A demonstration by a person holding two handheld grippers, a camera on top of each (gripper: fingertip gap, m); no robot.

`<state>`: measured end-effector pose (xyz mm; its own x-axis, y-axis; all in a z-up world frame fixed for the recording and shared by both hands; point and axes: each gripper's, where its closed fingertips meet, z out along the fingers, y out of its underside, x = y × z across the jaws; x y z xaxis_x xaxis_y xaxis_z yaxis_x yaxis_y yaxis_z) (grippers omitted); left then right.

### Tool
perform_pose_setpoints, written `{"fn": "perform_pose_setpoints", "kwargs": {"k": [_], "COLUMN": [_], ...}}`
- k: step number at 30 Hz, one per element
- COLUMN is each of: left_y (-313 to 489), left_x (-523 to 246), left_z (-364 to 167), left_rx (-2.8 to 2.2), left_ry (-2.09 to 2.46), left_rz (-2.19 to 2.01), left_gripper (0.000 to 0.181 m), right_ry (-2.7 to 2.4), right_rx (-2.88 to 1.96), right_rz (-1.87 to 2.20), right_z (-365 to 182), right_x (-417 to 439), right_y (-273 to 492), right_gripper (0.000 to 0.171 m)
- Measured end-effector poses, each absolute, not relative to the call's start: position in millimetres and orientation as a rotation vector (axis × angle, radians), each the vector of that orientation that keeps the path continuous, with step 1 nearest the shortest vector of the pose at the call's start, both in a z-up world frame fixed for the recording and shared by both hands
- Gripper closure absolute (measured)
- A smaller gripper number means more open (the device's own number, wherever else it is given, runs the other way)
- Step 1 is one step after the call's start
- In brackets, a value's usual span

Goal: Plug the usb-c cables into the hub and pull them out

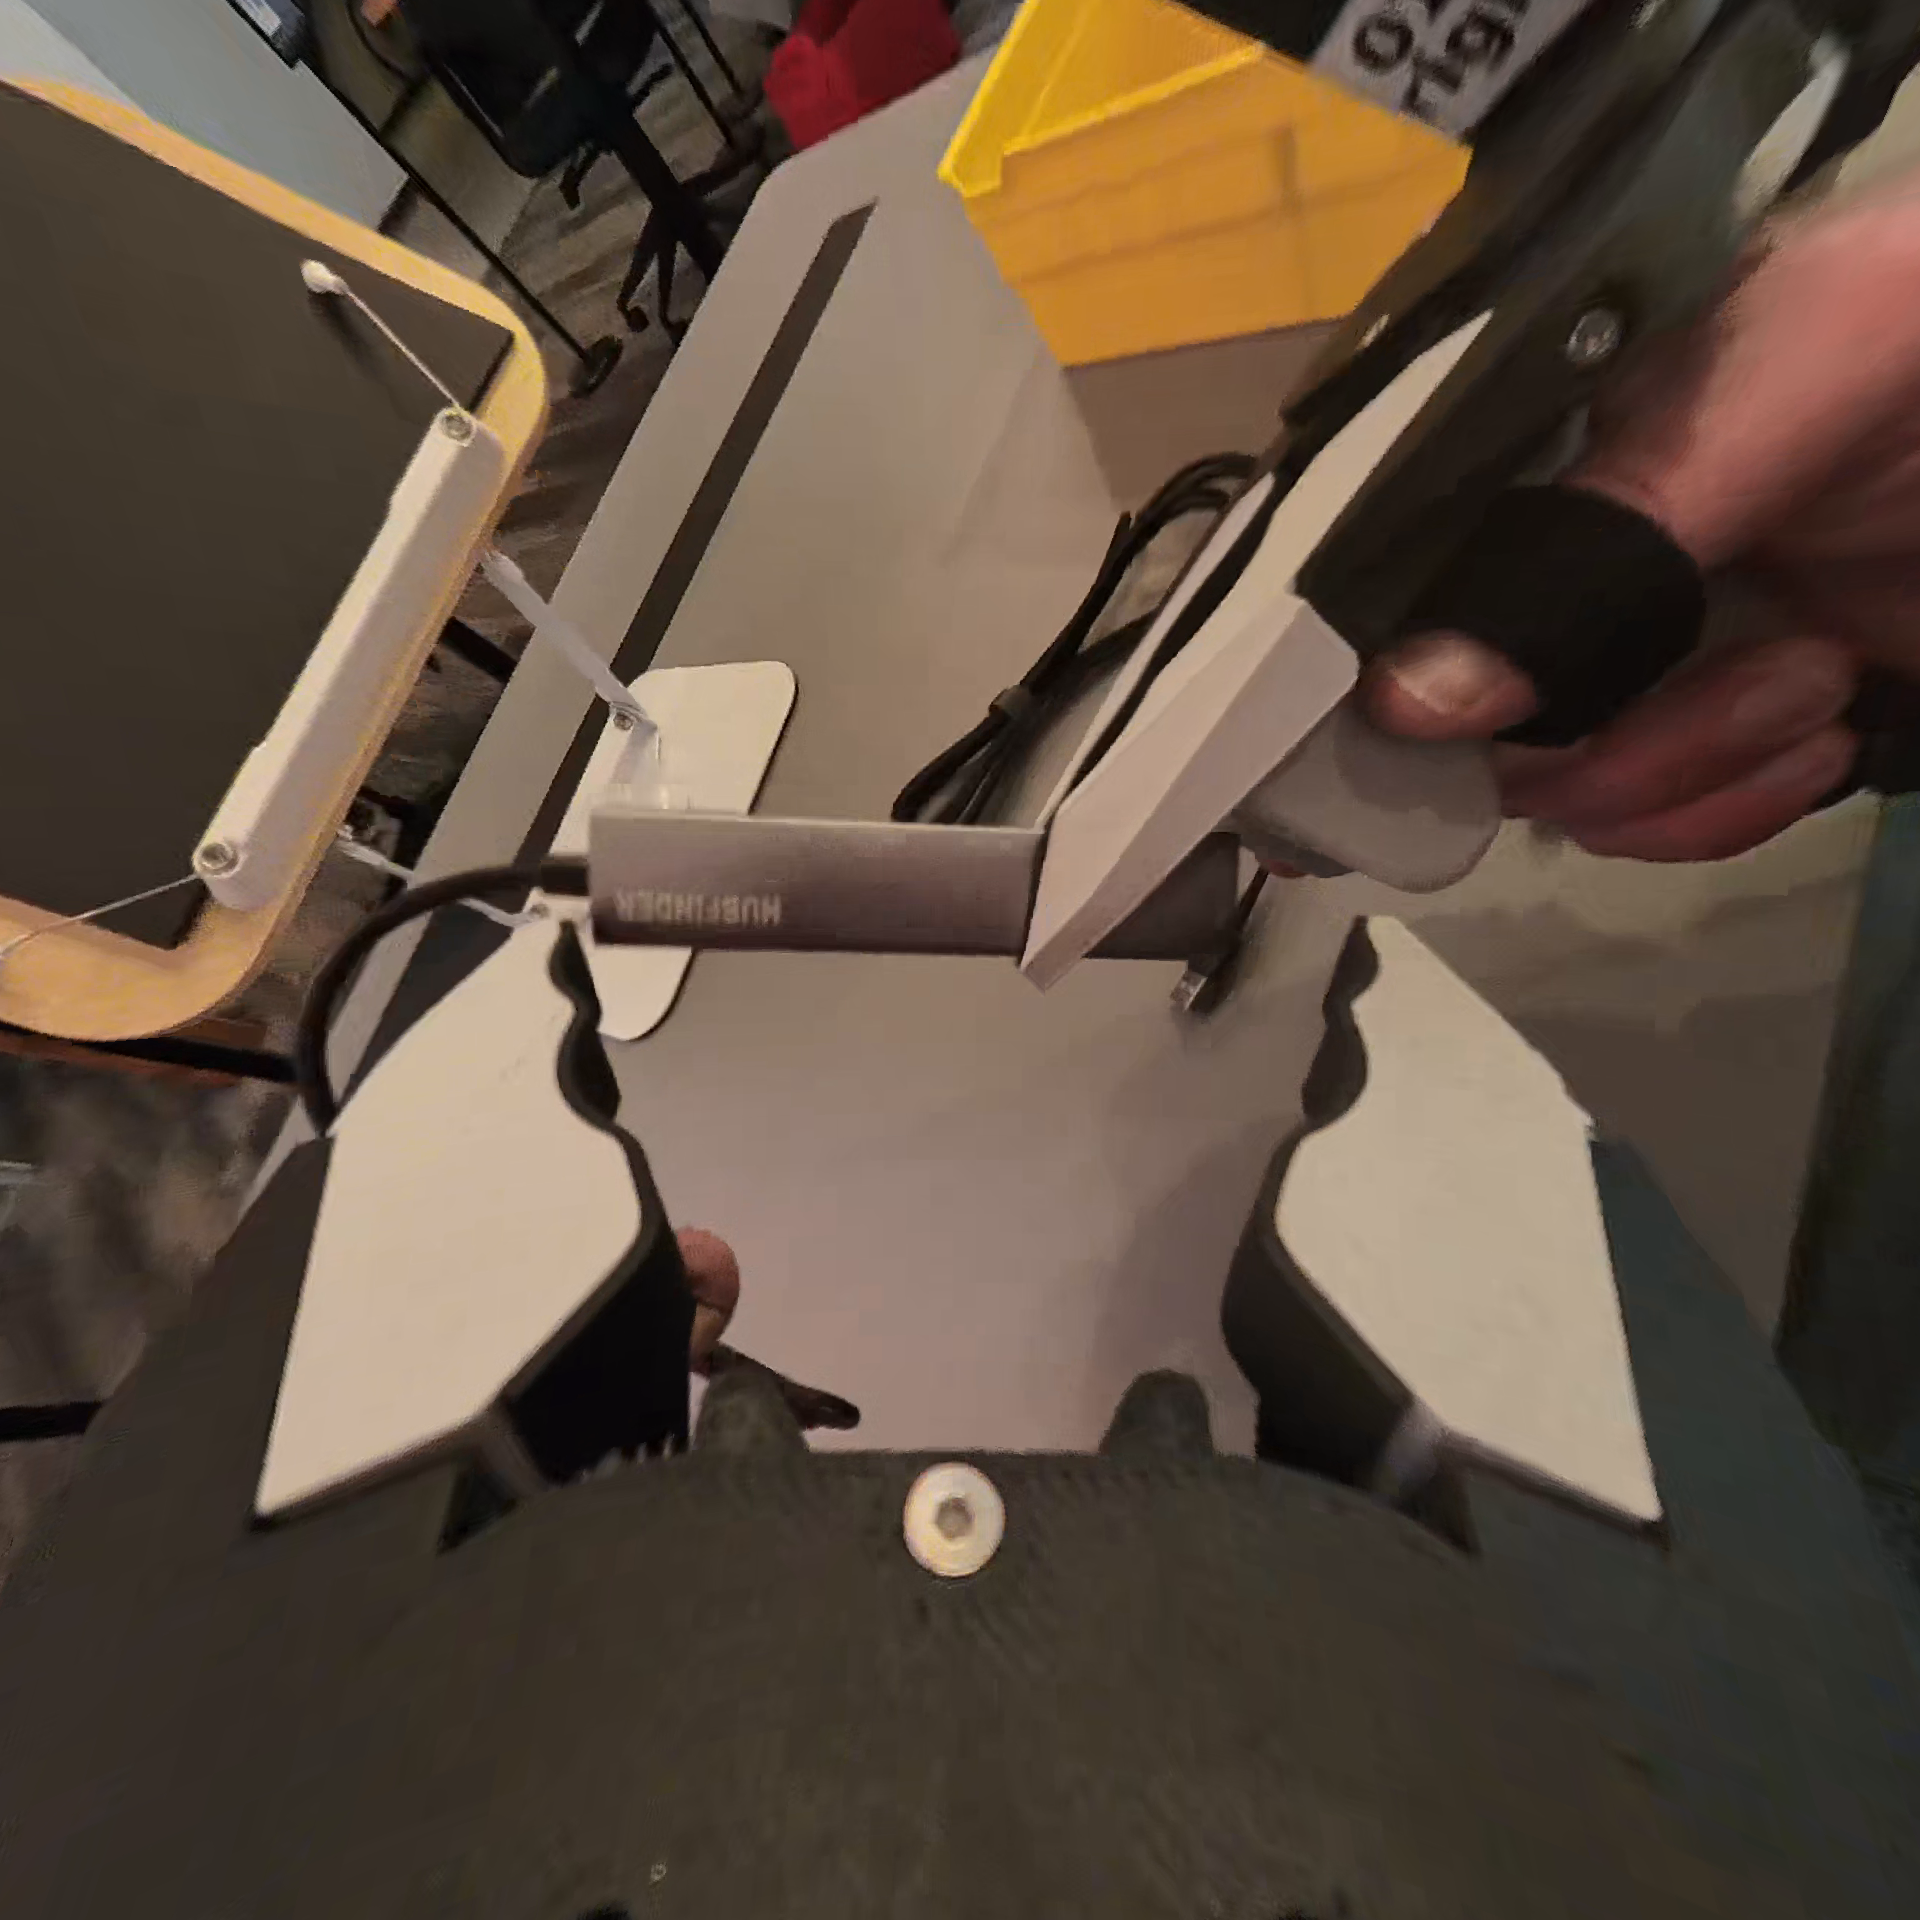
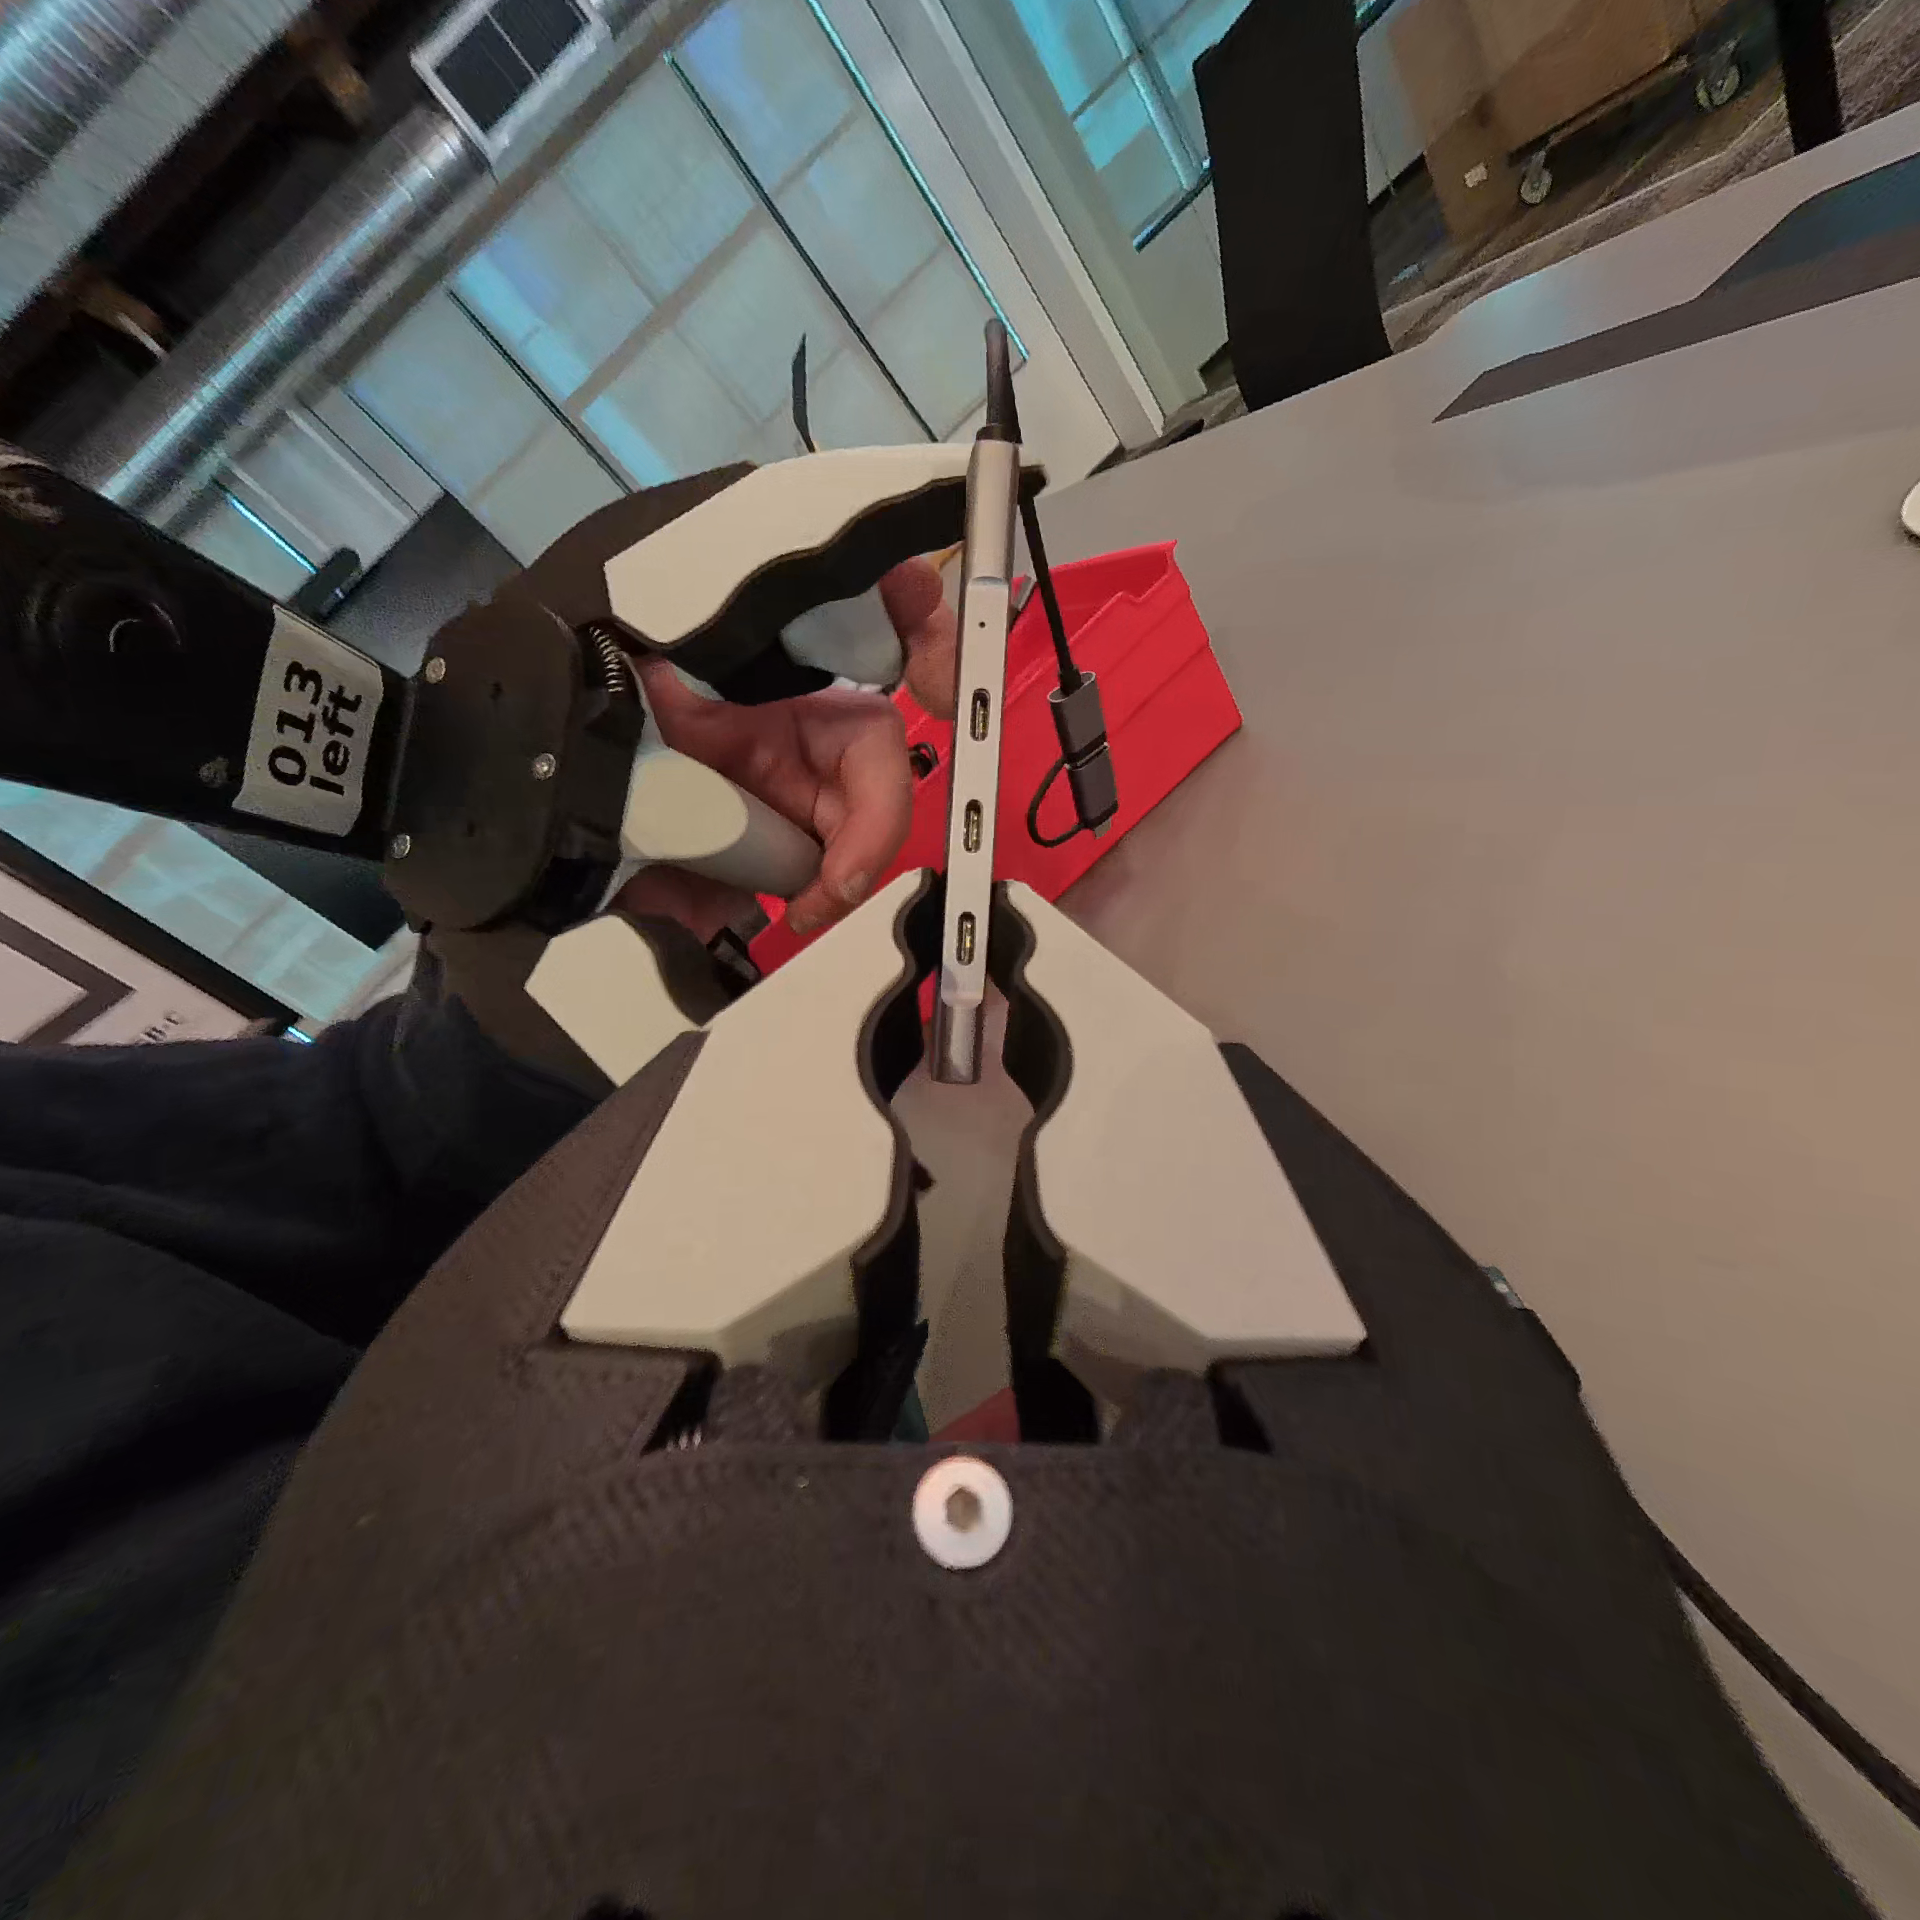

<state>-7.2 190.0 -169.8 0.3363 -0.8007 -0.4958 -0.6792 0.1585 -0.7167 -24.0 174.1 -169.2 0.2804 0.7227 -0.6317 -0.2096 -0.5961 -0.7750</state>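
The grey hub [image 2: 968,790] is clamped above the desk [image 2: 1558,831] by the right gripper [image 2: 961,935], while the left gripper [image 1: 961,997] is held wide open, its jaws empty.

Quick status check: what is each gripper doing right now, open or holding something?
Left gripper: open, holding nothing.
Right gripper: shut on one end of the slim grey metal USB hub, held above the table.

My tongs [image 2: 961,914] have pale cream fingers [image 2: 769,1174] on black bodies. The hub [image 1: 810,883] is silver-grey, its cord [image 1: 343,987] black. One bin [image 1: 1195,208] is yellow, another bin [image 2: 1132,665] red. The table [image 2: 1507,831] is light grey with a dark stripe [image 1: 748,468].
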Motion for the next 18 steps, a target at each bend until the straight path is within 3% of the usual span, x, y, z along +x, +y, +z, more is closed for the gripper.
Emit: {"fn": "perform_pose_setpoints", "kwargs": {"k": [18], "left_y": [203], "left_x": [-13], "left_z": [-183], "left_rx": [-1.554], "left_ry": [1.365], "left_rz": [-0.078], "left_gripper": [0.055], "right_ry": [-0.503], "right_rx": [-1.781], "right_rz": [1.383], "right_z": [-174], "right_x": [-39], "right_y": [167], "right_gripper": [0.165]}}
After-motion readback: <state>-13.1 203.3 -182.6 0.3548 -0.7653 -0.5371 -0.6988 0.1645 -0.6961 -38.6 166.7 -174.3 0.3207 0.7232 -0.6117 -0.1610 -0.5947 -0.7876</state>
